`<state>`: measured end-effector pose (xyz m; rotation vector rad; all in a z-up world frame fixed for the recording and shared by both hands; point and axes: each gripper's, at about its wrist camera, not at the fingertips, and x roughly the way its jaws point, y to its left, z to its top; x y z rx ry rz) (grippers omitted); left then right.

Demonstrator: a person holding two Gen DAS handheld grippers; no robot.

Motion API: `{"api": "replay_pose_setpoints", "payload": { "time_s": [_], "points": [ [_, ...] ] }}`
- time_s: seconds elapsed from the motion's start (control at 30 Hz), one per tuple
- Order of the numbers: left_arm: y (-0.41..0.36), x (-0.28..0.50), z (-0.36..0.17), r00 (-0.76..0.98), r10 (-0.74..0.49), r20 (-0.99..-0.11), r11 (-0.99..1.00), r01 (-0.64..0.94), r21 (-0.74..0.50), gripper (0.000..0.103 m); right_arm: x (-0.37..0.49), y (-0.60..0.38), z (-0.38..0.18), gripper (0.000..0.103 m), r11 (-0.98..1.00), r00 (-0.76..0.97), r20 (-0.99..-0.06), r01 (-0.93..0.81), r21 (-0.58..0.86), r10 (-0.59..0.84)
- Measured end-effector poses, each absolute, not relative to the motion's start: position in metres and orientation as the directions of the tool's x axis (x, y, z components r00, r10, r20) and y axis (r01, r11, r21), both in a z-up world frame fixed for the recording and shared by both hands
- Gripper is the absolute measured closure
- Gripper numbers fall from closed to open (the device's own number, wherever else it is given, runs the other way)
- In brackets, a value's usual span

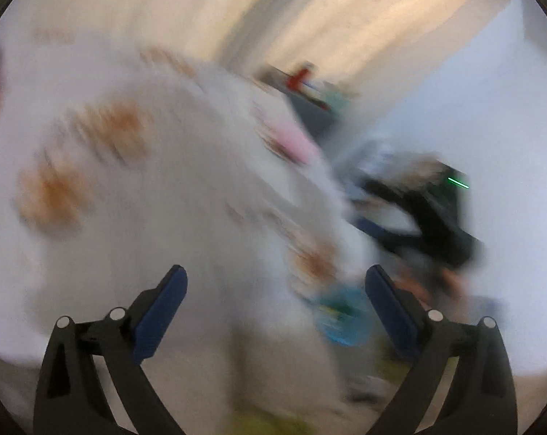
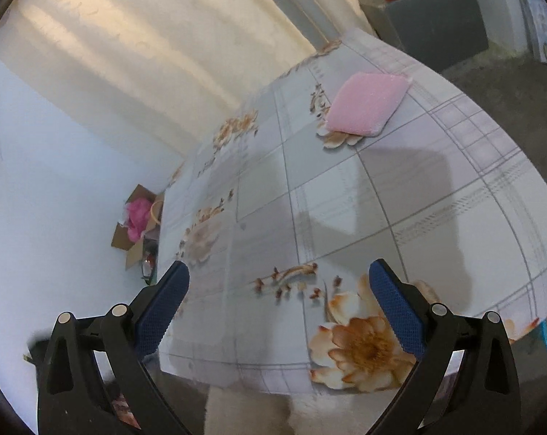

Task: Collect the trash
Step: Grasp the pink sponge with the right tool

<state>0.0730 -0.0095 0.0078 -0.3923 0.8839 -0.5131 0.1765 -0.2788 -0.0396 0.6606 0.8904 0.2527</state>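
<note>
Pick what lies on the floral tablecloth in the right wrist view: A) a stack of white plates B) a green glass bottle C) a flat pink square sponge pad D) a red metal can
C: a flat pink square sponge pad lies alone on the floral tablecloth, toward its far end.

Both hand-held grippers, left hand-held gripper [image 1: 275, 282] and right hand-held gripper [image 2: 279, 279], wide apart, empty.

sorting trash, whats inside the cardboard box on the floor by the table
A bright pink crumpled bundle fills the open brown cardboard box; anything beneath it is hidden.
</note>
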Motion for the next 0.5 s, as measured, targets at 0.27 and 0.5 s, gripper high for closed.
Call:
{"api": "replay_pose_setpoints", "payload": {
  "time_s": [0.27,0.5],
  "points": [
    [-0.006,0.165,-0.037,0.548,-0.268,-0.793,0.960,0.077,-0.271,0.031,0.176,-0.281,-0.051,0.007,0.793,0.590,-0.657,0.047,0.608,0.469],
    [-0.007,0.182,-0.069,0.466,-0.295,-0.834,0.954,0.101,-0.281,0.062,0.193,-0.296,-0.039,0.007,0.843,0.612,-0.677,0.030,0.537,0.410]
  ]
}}
